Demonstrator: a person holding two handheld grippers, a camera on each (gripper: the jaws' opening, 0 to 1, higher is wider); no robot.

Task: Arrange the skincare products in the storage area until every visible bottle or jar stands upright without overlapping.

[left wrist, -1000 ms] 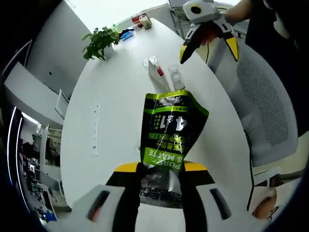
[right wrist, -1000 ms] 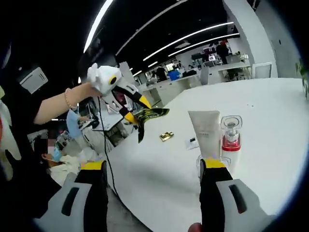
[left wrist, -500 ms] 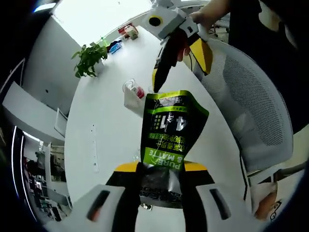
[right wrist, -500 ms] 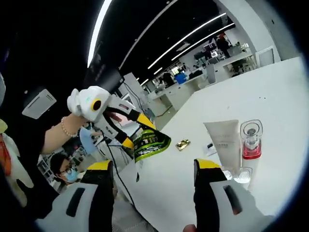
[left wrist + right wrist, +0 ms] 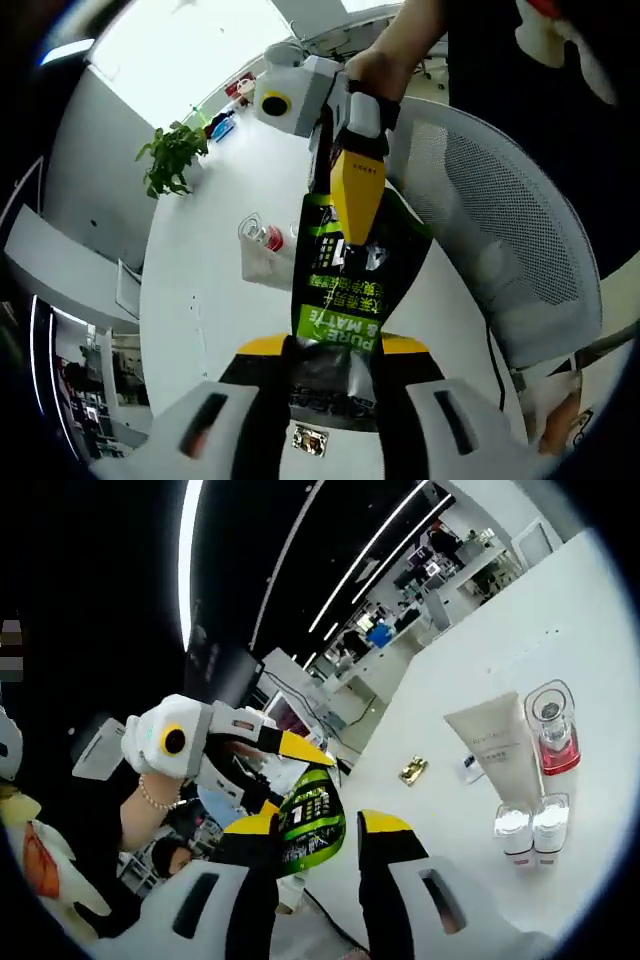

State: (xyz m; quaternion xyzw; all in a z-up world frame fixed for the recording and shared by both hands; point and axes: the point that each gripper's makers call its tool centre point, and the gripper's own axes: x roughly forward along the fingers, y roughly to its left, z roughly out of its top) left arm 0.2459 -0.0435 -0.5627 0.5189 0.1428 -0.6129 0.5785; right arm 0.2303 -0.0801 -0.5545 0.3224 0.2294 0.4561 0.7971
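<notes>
While the left gripper [image 5: 330, 365] is clamping the bottom edge of a green and black pouch [image 5: 350, 285] between its closed jaws, it is holding the pouch up above the white table [image 5: 215, 300]. The right gripper [image 5: 308, 830] is reaching over the pouch's top end, its jaws partly open on either side of it and not visibly pressing; half a second ago it was only just arriving at that edge. On the table a white tube [image 5: 497, 752] is standing beside a clear bottle with a red base [image 5: 553, 730], and two small clear jars [image 5: 528, 825] are standing touching in front. A small gold packet [image 5: 413, 771] is lying near. A potted plant [image 5: 170, 160] is sitting farther along the table, and a mesh chair [image 5: 510, 240] is standing beside it.
</notes>
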